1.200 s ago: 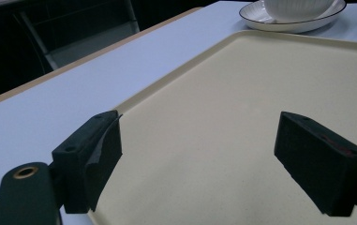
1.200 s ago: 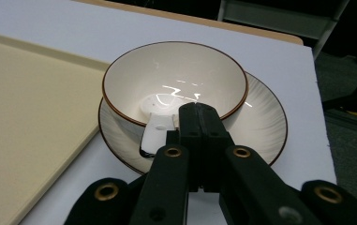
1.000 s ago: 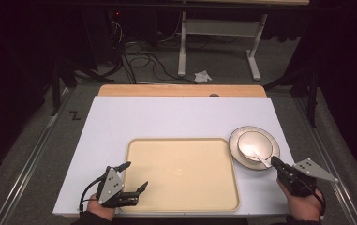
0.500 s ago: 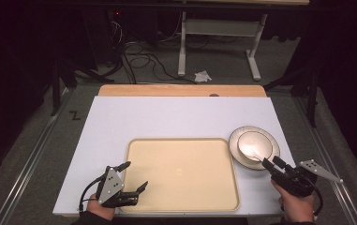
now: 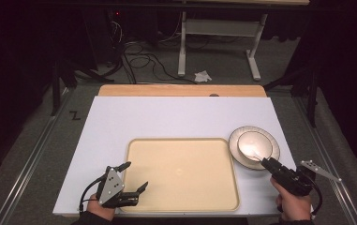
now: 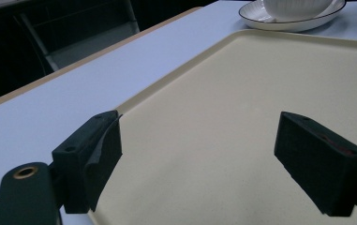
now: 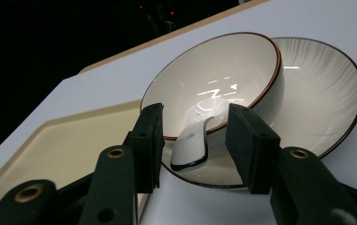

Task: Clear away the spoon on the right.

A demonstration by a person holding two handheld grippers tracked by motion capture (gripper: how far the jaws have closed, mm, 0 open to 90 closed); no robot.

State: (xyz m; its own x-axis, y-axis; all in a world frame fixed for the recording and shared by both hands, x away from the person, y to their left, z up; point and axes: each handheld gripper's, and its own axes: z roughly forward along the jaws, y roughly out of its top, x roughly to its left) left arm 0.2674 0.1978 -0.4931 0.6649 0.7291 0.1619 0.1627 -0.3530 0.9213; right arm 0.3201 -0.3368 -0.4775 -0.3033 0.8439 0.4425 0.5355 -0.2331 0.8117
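Observation:
A white bowl (image 7: 213,79) stands on a ribbed white plate (image 7: 321,93) with a dark rim, to the right of a beige tray (image 5: 181,173). A white spoon handle (image 7: 191,147) leans out over the bowl's near rim. My right gripper (image 7: 195,115) (image 5: 265,162) straddles that handle. Its jaws have just been closing, and a gap still shows on each side of the handle. My left gripper (image 6: 199,136) (image 5: 135,176) hovers wide open over the tray's near left corner (image 6: 241,93) with nothing between its jaws.
The tray lies on a white tabletop (image 5: 167,117) with a wooden strip (image 5: 181,90) along its far edge. The plate (image 6: 293,21) sits close to the tray's right rim. Beyond the table are desk legs, cables and dark floor.
The right gripper's jaws went from shut to wide apart, then narrowed around the spoon handle at the plate's near edge. The left gripper has stayed where it was.

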